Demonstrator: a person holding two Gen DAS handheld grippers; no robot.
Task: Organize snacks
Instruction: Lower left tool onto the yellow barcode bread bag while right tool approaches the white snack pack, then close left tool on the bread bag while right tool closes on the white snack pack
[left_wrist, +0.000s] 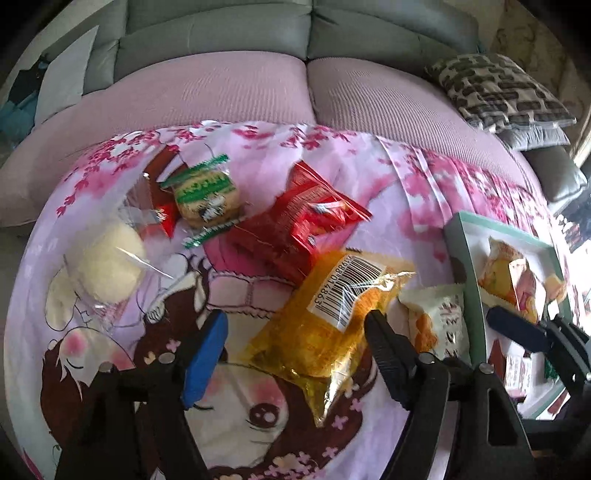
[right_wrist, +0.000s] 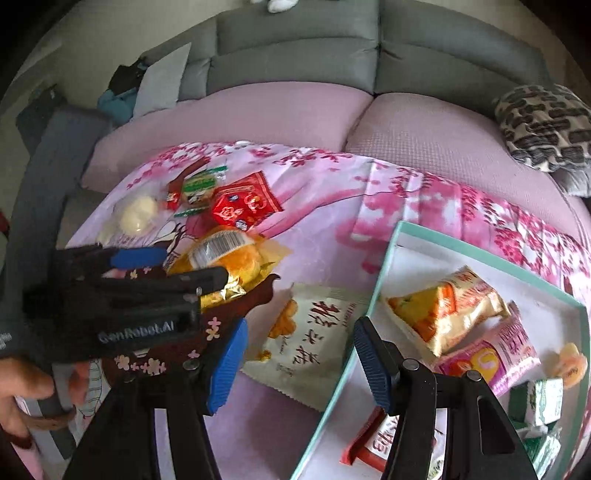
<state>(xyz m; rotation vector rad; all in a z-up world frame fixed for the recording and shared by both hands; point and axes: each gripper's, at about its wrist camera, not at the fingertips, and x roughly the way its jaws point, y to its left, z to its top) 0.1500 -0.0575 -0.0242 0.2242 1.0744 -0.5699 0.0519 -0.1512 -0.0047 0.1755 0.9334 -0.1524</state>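
My left gripper (left_wrist: 295, 325) is open around a yellow snack packet with a barcode (left_wrist: 325, 325) lying on the pink printed cloth (left_wrist: 258, 147); it also shows in the right wrist view (right_wrist: 184, 266). My right gripper (right_wrist: 299, 332) is open above a white packet with red characters (right_wrist: 310, 332), beside the teal-rimmed white box (right_wrist: 384, 266). The box holds an orange packet (right_wrist: 443, 306), a pink packet (right_wrist: 495, 354) and green sweets (right_wrist: 539, 402). A red packet (left_wrist: 299, 218), a green-wrapped biscuit (left_wrist: 207, 192) and a pale round cake (left_wrist: 107, 262) lie farther back.
The cloth lies on a pink sofa seat (left_wrist: 240, 85) with a grey backrest (left_wrist: 295, 33). A patterned cushion (left_wrist: 498, 88) sits at the back right. A grey cushion (right_wrist: 162, 77) leans at the back left.
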